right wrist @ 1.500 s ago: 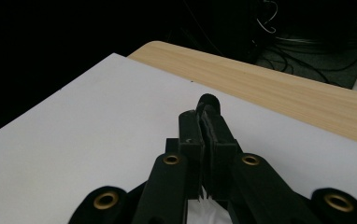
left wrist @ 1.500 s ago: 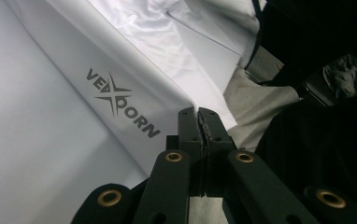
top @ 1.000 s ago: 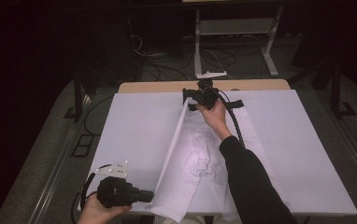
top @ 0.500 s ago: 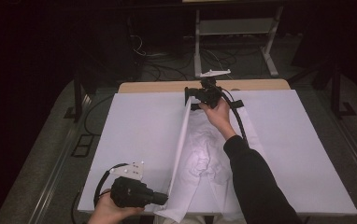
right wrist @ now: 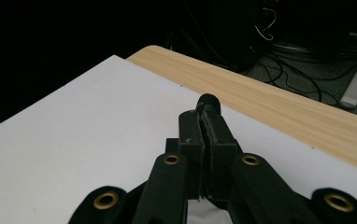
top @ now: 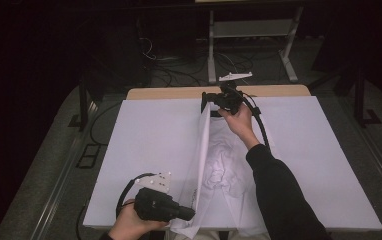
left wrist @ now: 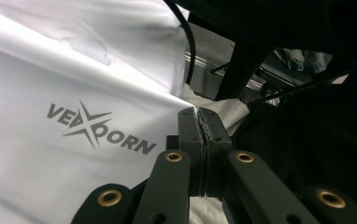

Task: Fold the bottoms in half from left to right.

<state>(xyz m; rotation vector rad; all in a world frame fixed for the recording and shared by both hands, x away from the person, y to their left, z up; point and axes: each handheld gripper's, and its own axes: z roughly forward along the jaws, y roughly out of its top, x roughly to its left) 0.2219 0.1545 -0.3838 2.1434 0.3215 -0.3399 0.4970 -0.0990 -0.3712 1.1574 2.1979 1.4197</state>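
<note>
A white T-shirt (top: 221,167) lies on the white-covered table (top: 144,135), and its left edge is lifted into a raised fold between the two grippers. At the table's front edge my left gripper (top: 191,214) is shut on the shirt's near edge. In the left gripper view the jaws (left wrist: 201,115) pinch white cloth beside a grey printed logo (left wrist: 102,128). At the far side my right gripper (top: 205,98) is shut on the shirt's far corner. The right gripper view shows the closed jaws (right wrist: 203,116) with a bit of white cloth (right wrist: 204,215) beneath them.
A strip of bare wooden tabletop (top: 179,92) runs along the far edge (right wrist: 284,102). Behind the table a white metal stand (top: 249,45) and loose cables (top: 179,62) lie on the dark floor. The person's dark sleeve (top: 279,195) crosses the shirt's right half.
My left gripper has moved right along the front edge with the shirt's edge, so the lifted fold stands steeper and nearer the shirt's middle. The right gripper has stayed put.
</note>
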